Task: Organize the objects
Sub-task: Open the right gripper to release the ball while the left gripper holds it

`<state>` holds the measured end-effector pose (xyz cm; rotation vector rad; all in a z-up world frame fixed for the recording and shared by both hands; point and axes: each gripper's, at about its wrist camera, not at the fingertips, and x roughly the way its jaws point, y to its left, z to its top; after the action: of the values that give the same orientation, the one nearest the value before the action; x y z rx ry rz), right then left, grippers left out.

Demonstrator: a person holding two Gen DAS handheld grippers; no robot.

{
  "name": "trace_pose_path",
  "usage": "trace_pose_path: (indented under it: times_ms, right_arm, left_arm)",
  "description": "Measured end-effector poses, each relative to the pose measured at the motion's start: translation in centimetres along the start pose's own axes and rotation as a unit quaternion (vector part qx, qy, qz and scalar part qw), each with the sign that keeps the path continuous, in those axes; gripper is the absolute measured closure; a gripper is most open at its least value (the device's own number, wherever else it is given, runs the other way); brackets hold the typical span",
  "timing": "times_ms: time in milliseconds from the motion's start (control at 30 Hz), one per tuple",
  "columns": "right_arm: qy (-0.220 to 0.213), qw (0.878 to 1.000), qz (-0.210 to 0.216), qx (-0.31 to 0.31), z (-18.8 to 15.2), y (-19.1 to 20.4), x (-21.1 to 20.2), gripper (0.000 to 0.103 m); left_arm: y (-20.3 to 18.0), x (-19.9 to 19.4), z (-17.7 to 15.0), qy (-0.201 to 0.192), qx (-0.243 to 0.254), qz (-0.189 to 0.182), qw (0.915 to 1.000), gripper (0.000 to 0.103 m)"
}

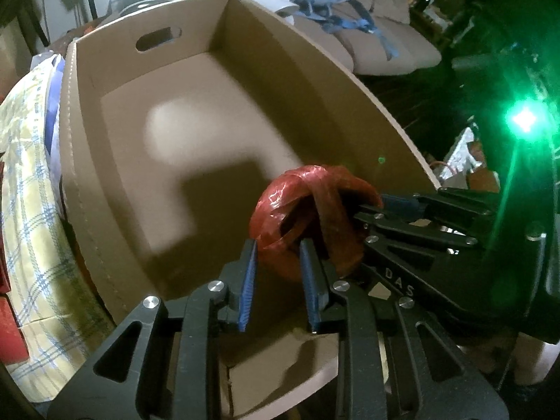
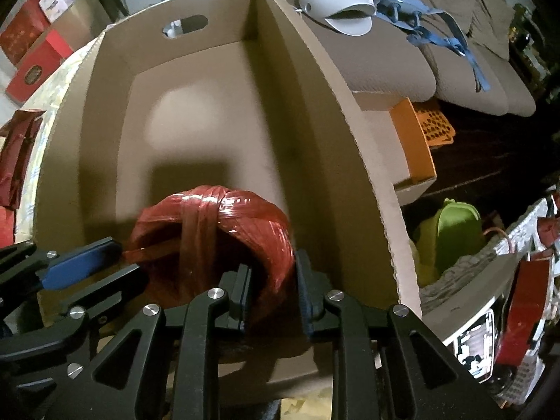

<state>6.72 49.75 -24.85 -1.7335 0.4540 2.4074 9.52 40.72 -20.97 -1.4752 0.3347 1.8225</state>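
- The red twine ball (image 2: pixel 213 241) has its near underside hidden behind the right gripper's fingers (image 2: pixel 241 290).
- The cardboard box (image 1: pixel 87 182) has its near wall cut off by the gripper bodies.
- The box floor is blurred.

You stood in a home, by all signs a cluttered living room. Take the open cardboard box (image 2: pixel 343 112) as your landmark. Behind and to its right ran a beige cushioned sofa (image 2: pixel 465 80), with a grey cap-shaped object (image 2: pixel 336 3) and a blue strap harness (image 2: pixel 420 17) lying on its seat. Left of the box lay a yellow plaid cloth (image 1: pixel 38 210), and beyond that red gift boxes (image 2: pixel 31 49) were stacked. Right of the box, on the dark floor, sat an orange perforated crate (image 2: pixel 430 129) and a green plastic item (image 2: pixel 455 231).
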Motion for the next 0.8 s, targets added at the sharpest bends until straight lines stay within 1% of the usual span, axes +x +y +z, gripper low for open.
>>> trace_pose_path:
  times_ms: [167, 267, 567, 667, 800]
  right_arm:
    - [-0.011, 1.000, 0.007, 0.003, 0.1, 0.0, -0.4, 0.080]
    - [-0.021, 1.000, 0.008, 0.004, 0.2, 0.0, -0.8, 0.080]
    - [-0.047, 0.999, 0.010, -0.002, 0.5, 0.6, -2.1, 0.078]
    - [-0.060, 0.998, 0.017, 0.001, 0.6, 0.6, -2.7, 0.077]
    - [-0.089, 0.996, 0.019, 0.012, 0.8, 0.2, -3.9, 0.076]
  left_arm:
    - [0.3, 0.5, 0.1, 0.001, -0.006, 0.003, 1.0000, 0.081]
    - [0.5, 0.6, 0.1, 0.008, -0.016, -0.012, 0.9998, 0.081]
    - [0.3, 0.6, 0.1, 0.006, -0.014, -0.010, 0.9998, 0.081]
    - [0.1, 0.3, 0.0, 0.005, -0.014, -0.025, 0.9996, 0.083]
    - [-0.5, 0.2, 0.0, 0.001, -0.004, -0.025, 0.9997, 0.083]
